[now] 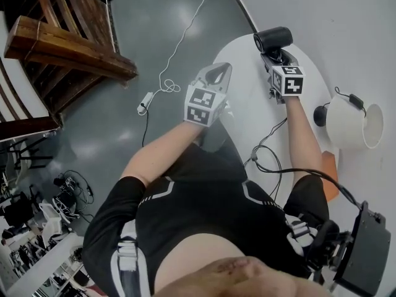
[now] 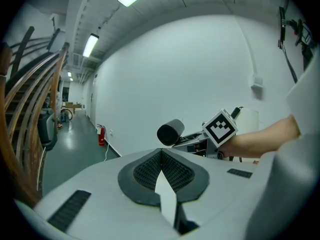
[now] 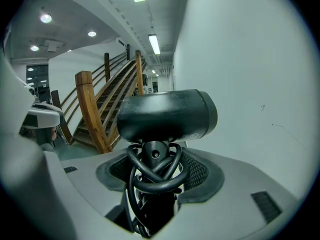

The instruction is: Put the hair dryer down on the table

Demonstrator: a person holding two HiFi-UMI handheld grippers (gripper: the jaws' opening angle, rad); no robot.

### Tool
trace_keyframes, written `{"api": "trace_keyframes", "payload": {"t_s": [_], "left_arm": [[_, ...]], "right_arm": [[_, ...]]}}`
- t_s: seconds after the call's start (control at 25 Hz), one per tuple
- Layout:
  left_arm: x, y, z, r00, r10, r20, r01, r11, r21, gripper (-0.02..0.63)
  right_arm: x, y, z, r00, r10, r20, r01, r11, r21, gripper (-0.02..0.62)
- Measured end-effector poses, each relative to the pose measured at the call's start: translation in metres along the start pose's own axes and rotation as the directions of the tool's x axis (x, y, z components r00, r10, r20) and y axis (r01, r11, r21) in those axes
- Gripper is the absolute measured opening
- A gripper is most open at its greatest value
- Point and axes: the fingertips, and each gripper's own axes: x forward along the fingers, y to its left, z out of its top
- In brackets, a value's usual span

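Note:
The black hair dryer (image 1: 273,39) is held above the far part of the white round table (image 1: 250,119). My right gripper (image 1: 276,57) is shut on its handle, which has the black cord wound around it. In the right gripper view the dryer's barrel (image 3: 167,115) lies crosswise above the jaws of my right gripper (image 3: 154,170). My left gripper (image 1: 218,70) hovers over the table's left edge, shut, its pads meeting with nothing between them. From the left gripper view, past the closed tips of my left gripper (image 2: 161,155), the hair dryer (image 2: 170,132) shows to the right.
A white cylindrical container (image 1: 349,124) lies on the table's right side beside a black plug and cable (image 1: 266,154). An orange thing (image 1: 330,173) sits below it. A wooden staircase (image 1: 68,42) stands to the left. A white cord and adapter (image 1: 145,101) lie on the floor.

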Motion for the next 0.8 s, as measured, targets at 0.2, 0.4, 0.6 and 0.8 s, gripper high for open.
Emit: {"api": "trace_keyframes", "payload": {"t_s": [0.2, 0.4, 0.6, 0.8], "left_arm": [[0.013, 0.003, -0.014, 1.0, 0.006, -0.027, -0.006, 1.0, -0.019, 0.031], [0.02, 0.01, -0.024, 0.999, 0.016, -0.046, -0.017, 0.999, -0.031, 0.031], [0.026, 0.015, -0.032, 0.997, 0.024, -0.067, -0.027, 0.999, -0.039, 0.031], [0.027, 0.017, -0.042, 0.996, 0.039, -0.08, -0.043, 0.998, -0.048, 0.031]], "right_arm": [[0.027, -0.008, -0.021, 0.999, 0.019, -0.05, -0.018, 1.0, 0.02, 0.275], [0.052, -0.008, -0.037, 0.994, 0.031, -0.109, -0.028, 0.999, 0.03, 0.275], [0.076, -0.008, -0.056, 0.985, 0.055, -0.164, -0.048, 0.998, 0.046, 0.275], [0.097, -0.008, -0.075, 0.974, 0.078, -0.215, -0.067, 0.996, 0.058, 0.275]]}}
